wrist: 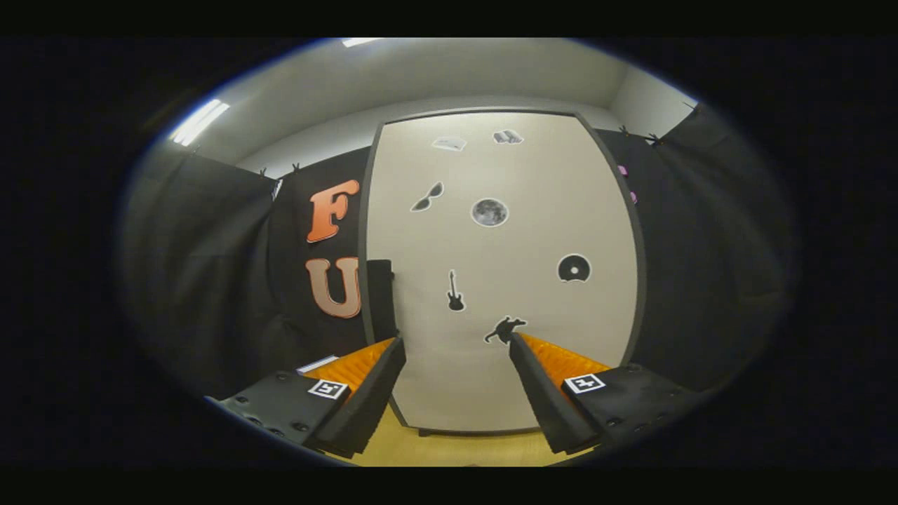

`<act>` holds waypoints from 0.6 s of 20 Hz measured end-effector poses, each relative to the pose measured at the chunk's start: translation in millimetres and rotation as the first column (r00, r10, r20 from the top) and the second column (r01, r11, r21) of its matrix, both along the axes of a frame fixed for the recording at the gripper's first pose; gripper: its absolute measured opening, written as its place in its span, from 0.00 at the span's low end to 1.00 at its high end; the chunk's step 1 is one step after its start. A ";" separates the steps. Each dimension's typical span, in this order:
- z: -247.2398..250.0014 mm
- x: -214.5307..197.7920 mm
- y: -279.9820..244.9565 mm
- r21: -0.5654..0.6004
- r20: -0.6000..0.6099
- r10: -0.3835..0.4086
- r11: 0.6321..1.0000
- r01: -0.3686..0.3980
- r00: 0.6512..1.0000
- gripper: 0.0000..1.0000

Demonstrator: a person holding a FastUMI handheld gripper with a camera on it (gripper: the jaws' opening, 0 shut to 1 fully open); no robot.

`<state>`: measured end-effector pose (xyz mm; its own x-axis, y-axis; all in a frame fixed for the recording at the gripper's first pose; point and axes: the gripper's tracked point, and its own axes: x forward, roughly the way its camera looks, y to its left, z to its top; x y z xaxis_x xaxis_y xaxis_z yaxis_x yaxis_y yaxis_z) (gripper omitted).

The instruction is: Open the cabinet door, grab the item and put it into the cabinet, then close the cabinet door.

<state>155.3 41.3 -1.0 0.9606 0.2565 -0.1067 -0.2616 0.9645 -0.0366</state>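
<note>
Gripper view: a tall, pale cabinet door (501, 280) stands upright straight ahead, its long axis vertical and its flat face turned toward the camera. It appears closed, framed by a thin dark edge all round. The door's foot meets a light wooden surface (449, 449) that runs back under the fingers.

Small stickers dot the door's face: a pair of sunglasses (427, 197) and a round moon (489, 212) in the upper part, a disc (574, 268) to the right of centre, a small guitar (455, 291) lower down, and a dark leaping figure (504, 329) near the right fingertip. Two small pale stickers (478, 139) sit near the door's top.

The gripper (456, 340) is released, its two fingers spread wide apart with nothing between them. Both tips point up toward the lower half of the door. Whether the tips touch the door cannot be told. Each finger carries a small square black-and-white marker (328, 388) on its top.

Black cloth (210, 280) hangs on both sides of the cabinet as the booth's wall. Above it are a pale ceiling and a bright strip light (199, 121). No item to be stored can be made out.
</note>
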 end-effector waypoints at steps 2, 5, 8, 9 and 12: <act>4.2 -24.3 -21.5 -0.005 0.009 -0.014 1.000 0.014 1.000 0.96; 6.8 -58.8 -53.1 0.014 0.003 -0.039 0.999 0.038 0.999 0.96; 3.9 -81.5 -89.2 0.011 0.000 -0.085 0.996 0.084 0.996 0.97; 4.7 -88.8 -101.9 0.005 0.002 -0.105 0.994 0.105 0.994 0.97; 9.2 -115.9 -139.0 -0.007 0.011 -0.157 0.988 0.157 0.988 0.97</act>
